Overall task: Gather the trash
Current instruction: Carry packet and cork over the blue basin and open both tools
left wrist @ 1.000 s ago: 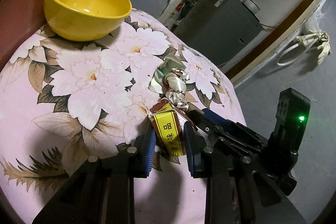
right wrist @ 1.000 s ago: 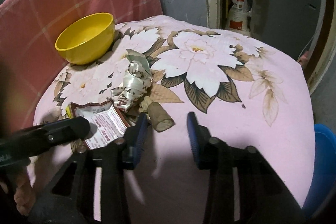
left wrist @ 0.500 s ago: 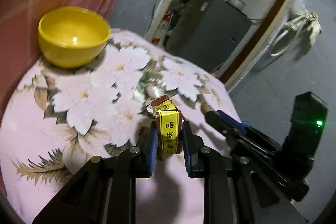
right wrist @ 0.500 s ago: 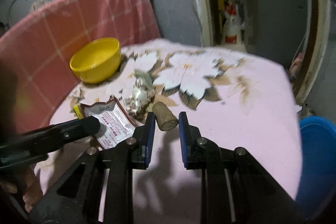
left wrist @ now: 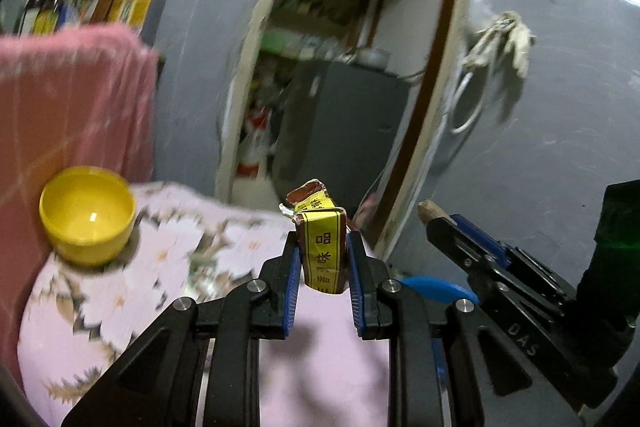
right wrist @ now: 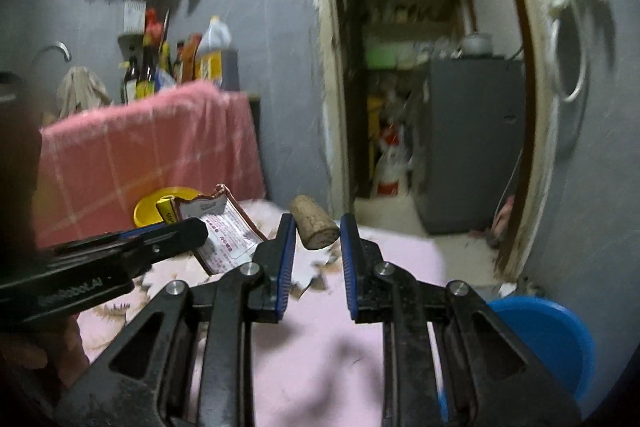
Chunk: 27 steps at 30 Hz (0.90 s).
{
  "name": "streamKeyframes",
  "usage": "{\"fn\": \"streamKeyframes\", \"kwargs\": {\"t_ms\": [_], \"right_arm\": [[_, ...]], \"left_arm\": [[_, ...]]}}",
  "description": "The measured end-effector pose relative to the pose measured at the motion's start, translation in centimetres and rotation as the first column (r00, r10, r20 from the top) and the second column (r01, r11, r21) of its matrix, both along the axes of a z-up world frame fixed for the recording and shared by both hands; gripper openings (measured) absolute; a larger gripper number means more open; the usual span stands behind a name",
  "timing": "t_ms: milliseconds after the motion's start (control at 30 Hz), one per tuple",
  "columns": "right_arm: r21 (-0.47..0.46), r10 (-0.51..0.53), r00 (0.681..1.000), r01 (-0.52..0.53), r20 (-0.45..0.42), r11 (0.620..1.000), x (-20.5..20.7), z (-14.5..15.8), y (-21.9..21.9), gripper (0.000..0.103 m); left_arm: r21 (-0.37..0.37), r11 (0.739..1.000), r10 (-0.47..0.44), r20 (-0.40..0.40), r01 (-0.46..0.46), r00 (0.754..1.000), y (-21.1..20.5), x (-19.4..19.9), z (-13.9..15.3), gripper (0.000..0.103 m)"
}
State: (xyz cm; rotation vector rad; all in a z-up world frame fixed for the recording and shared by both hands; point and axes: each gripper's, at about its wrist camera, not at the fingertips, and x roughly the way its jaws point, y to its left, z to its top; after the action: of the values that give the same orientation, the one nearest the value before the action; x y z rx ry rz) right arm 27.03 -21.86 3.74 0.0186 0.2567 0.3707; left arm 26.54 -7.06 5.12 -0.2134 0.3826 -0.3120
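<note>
My left gripper is shut on a brown and yellow snack wrapper and holds it in the air above the floral pink table. The wrapper also shows in the right wrist view. My right gripper is shut on a brown cork and holds it above the table. The cork's tip shows in the left wrist view at the right gripper's fingertips.
A yellow bowl stands at the table's far left, next to a pink cloth. A blue bin stands on the floor right of the table. An open doorway with a grey cabinet lies beyond.
Both grippers closed on their items and rose off the table, left with the wrapper, right with the cork. The crumpled silver wrapper has dropped out of view.
</note>
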Motion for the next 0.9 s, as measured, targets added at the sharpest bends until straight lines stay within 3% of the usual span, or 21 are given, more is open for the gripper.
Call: {"fn": "streamKeyframes", "kwargs": {"t_ms": [167, 300, 633, 900], "right_arm": [[0.023, -0.067, 0.994, 0.065, 0.091, 0.998, -1.6, 1.7, -2.3, 0.030], [0.047, -0.116, 0.985, 0.111, 0.124, 0.993, -2.4, 2.5, -4.3, 0.030], [0.084, -0.228, 0.966, 0.219, 0.125, 0.972, -3.5, 2.2, -10.5, 0.030], [0.097, -0.286, 0.956, 0.279, 0.071, 0.955, -3.3, 0.5, -14.3, 0.030]], "left_arm": [[0.043, 0.998, -0.050, 0.108, 0.045, 0.993, -3.2, -0.5, 1.9, 0.018], [0.058, 0.995, -0.094, 0.145, 0.086, 0.985, -5.5, -0.9, 2.7, 0.018], [0.087, 0.980, -0.189, 0.167, 0.177, 0.968, -10.8, -0.1, 2.8, 0.018], [0.121, 0.960, -0.268, 0.129, 0.253, 0.955, -15.3, 1.1, 1.8, 0.018]]}}
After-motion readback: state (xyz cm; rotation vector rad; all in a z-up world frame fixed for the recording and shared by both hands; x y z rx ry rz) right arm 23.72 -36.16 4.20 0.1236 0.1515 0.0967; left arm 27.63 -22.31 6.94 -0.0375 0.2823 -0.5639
